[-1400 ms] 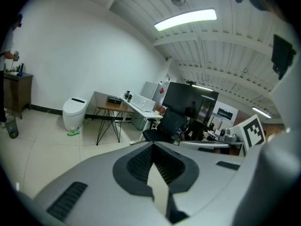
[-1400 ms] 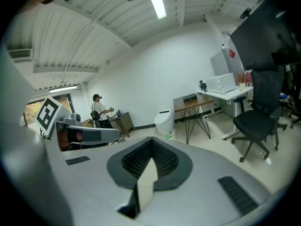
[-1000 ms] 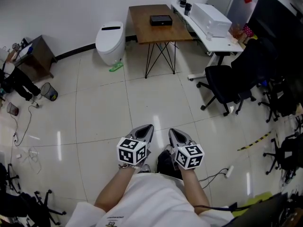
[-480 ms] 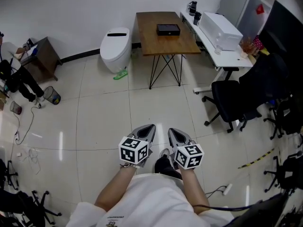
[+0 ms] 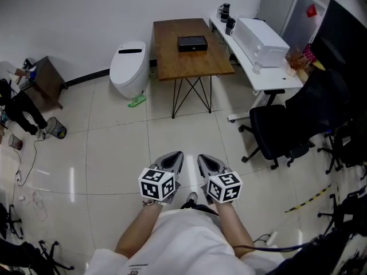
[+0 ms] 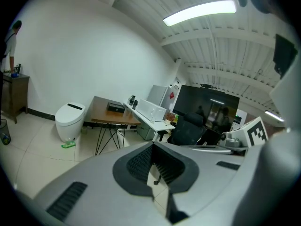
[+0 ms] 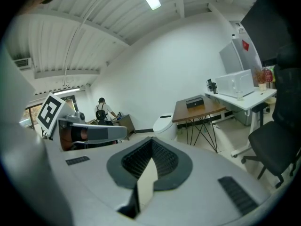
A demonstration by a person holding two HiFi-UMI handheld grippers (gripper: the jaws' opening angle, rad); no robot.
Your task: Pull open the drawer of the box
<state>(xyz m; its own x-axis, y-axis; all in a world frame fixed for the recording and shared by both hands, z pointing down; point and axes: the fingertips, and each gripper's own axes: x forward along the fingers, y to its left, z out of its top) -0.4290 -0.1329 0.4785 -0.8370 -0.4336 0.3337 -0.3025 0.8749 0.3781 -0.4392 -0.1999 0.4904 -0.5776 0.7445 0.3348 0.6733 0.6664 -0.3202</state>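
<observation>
A small black box (image 5: 192, 42) lies on a brown wooden table (image 5: 189, 62) far ahead across the floor. The left gripper view shows the box (image 6: 115, 107) small and distant, and the right gripper view shows it (image 7: 194, 102) on the same table. My left gripper (image 5: 172, 160) and right gripper (image 5: 207, 162) are held side by side close to the person's body, over the tiled floor, well short of the table. Both are shut with nothing between the jaws, as their own views confirm for the left gripper (image 6: 153, 145) and the right gripper (image 7: 151, 139). No drawer front can be made out at this distance.
A white toilet-shaped unit (image 5: 129, 67) stands left of the table. A white desk (image 5: 269, 67) with a white appliance (image 5: 261, 34) runs along the right, with black office chairs (image 5: 275, 133) in front. A person (image 5: 17, 105), a dark cabinet (image 5: 43, 79) and cables are at far left.
The view has advanced toward the table, which now looks larger and sits lower in the head view. Both grippers stay shut and close to the body.
</observation>
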